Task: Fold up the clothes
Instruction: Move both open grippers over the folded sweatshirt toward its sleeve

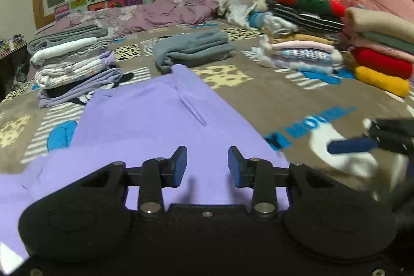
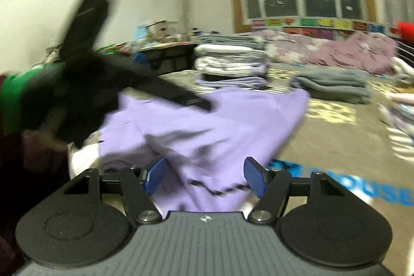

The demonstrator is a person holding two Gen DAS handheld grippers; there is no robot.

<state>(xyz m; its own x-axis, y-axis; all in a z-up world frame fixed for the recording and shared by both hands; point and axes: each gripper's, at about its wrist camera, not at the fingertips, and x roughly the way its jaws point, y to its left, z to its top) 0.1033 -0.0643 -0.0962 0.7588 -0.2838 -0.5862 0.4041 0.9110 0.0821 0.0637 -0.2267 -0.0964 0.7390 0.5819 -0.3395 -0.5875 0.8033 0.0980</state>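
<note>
A lilac garment (image 1: 145, 118) lies spread on the patterned bedspread (image 1: 297, 100), partly folded over itself. My left gripper (image 1: 207, 164) is open and empty just above its near part. My right gripper (image 2: 205, 176) is open over the garment's near edge (image 2: 207, 136), with cloth between the blue pads but not pinched. The right gripper also shows blurred at the right edge of the left wrist view (image 1: 372, 141). The left gripper shows as a blurred black shape in the right wrist view (image 2: 108, 84).
A stack of folded clothes (image 1: 75, 69) stands at the left, a folded grey piece (image 1: 194, 49) in the middle, and tall colourful stacks (image 1: 323, 30) at the right. A purple duvet (image 1: 168, 9) lies along the window. A cluttered desk (image 2: 160, 43) stands beyond the bed.
</note>
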